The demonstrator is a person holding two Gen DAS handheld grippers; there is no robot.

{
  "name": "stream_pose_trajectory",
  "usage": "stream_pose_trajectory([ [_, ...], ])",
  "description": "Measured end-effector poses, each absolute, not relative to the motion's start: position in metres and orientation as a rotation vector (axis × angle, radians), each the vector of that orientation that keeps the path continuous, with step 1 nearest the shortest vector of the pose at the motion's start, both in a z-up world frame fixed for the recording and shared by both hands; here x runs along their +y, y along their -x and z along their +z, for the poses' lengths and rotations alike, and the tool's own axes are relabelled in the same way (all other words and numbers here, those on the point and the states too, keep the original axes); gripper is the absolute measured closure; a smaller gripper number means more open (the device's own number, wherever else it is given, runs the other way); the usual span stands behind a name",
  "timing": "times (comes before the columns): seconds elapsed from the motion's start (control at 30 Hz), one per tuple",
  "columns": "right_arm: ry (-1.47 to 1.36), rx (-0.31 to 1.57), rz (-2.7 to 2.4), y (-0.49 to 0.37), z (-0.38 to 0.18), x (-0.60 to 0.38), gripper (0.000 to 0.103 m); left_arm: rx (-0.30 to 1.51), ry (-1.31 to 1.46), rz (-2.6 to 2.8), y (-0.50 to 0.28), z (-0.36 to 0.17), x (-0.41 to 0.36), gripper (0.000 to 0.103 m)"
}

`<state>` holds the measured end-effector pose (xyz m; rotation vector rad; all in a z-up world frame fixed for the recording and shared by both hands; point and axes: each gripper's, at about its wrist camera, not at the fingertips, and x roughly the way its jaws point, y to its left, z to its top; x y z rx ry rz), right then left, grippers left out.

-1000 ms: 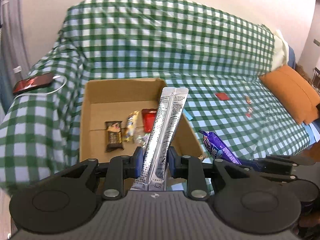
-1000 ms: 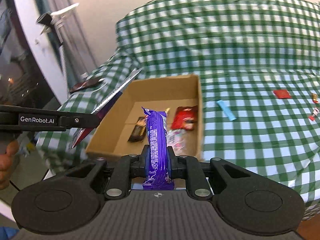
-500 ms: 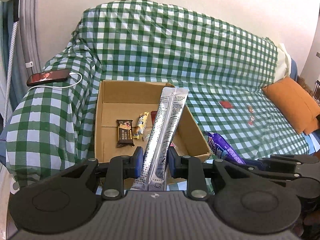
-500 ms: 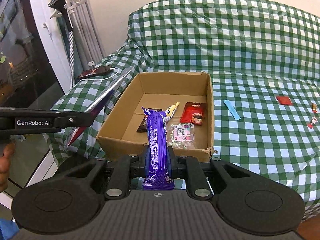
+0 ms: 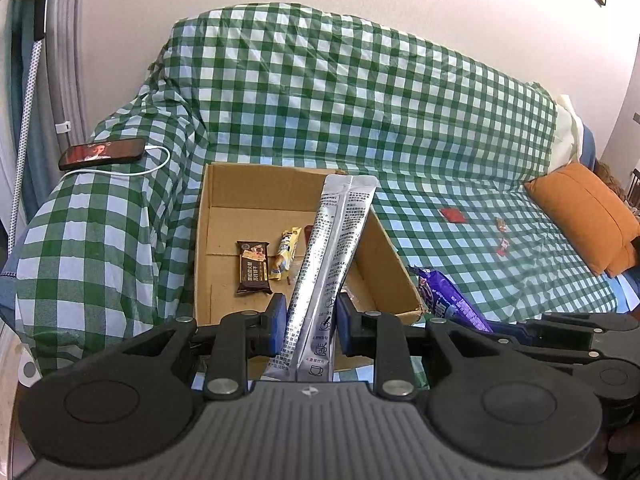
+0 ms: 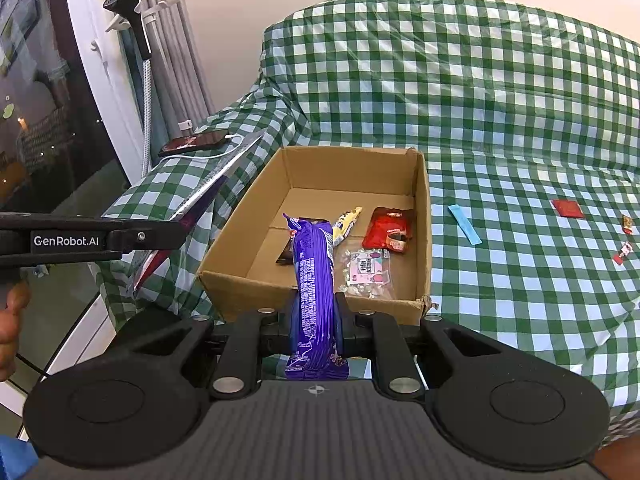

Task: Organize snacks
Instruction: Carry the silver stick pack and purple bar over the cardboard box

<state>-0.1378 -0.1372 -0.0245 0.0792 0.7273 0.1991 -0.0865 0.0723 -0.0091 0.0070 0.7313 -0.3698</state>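
While the left gripper [image 5: 311,322] is clamped on a pair of silver drink-mix sachets [image 5: 331,264] standing up between its jaws, the right gripper [image 6: 315,314] is clenched tight on a purple snack pack [image 6: 314,280], likewise held upright. Both loads are poised at the near edge of the cardboard box [image 6: 308,300], not yet over it. Inside the box a brown chocolate bar [image 5: 252,267], a yellow-wrapped bar [image 5: 285,253], a red packet [image 6: 390,227] and a clear bag of sweets [image 6: 370,270] are already laid. Out on the green-checked cover [image 6: 520,272], a blue strip [image 6: 464,224], a red square packet [image 6: 567,208] and two small candies [image 6: 624,240] are left to be gathered. By that count, the task is judged roughly half done.
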Motion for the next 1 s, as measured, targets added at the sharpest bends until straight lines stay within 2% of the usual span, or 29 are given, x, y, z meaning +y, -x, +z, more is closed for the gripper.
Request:
stream_pose_trajectory([
  [1.0, -0.077, 0.757, 0.153, 0.089, -0.039, -0.147, 0.085, 0.778, 0.016, -0.335, 0.035, -0.024, 0.071, 0.074],
])
